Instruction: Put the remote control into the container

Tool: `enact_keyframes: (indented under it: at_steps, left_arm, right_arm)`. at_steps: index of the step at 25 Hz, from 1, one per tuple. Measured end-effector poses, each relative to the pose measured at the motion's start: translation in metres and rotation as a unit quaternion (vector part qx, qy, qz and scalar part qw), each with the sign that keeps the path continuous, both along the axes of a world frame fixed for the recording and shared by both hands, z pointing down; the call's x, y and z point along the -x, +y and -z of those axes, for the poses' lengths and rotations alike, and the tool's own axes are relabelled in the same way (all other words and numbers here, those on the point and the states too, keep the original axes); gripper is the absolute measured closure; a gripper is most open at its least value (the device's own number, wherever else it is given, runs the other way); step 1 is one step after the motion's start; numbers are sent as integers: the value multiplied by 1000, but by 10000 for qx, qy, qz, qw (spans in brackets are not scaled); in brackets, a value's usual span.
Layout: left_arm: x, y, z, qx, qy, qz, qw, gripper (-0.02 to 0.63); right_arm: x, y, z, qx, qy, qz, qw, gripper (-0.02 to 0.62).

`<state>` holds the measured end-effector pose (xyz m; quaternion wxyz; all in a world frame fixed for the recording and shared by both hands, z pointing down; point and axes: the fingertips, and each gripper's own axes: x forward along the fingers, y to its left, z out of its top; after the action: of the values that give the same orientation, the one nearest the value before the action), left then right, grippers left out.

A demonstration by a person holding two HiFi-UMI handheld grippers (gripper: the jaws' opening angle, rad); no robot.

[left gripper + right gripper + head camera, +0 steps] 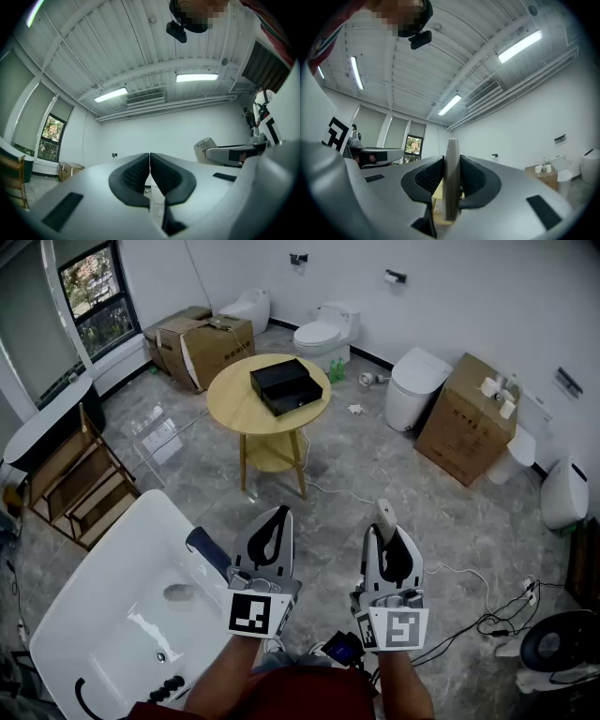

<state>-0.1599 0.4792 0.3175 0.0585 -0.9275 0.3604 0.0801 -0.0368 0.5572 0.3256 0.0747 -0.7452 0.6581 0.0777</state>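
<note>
My right gripper (385, 531) is shut on a slim grey remote control (384, 516), which stands on edge between the black pads (429, 177) and sticks out past the tips (451, 178). My left gripper (277, 524) is shut with nothing in it, its pads (137, 174) pressed together. Both are held low at the front of the head view, pointing slightly upward. The container, an open black box (281, 384), sits on a round wooden table (234, 399) well ahead of both grippers.
A white basin (112, 615) lies at the lower left. Cardboard boxes (202, 345) (466, 418), toilets (326, 332) and a wooden rack (75, 484) ring the table. Cables (487, 615) trail over the grey floor at the right.
</note>
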Motion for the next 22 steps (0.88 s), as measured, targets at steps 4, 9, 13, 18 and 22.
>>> enact_keyframes:
  at_steps: [4,9,13,18,22]
  left_arm:
    - [-9,4,0,-2,-24,-20,10000,591]
    - [-17,14,0,-25,-74,-35,10000,591]
    - [-32,20,3,2,10,0,10000,591]
    - [-44,27,-7,15,-139,11,9999,591]
    - [-48,30,-7,40,-75,128,9999,591]
  right_arm:
    - [-6,2,1,-10,-10,21,10000,479]
    - [-14,10,0,-45,-56,63,10000,479]
    - [-29,16,2,-116,-131,127,9998,479]
    - [-42,20,-3,-123,-188,217,9995,479]
    - [-46,23,-2,-119,-157,374,9991,479]
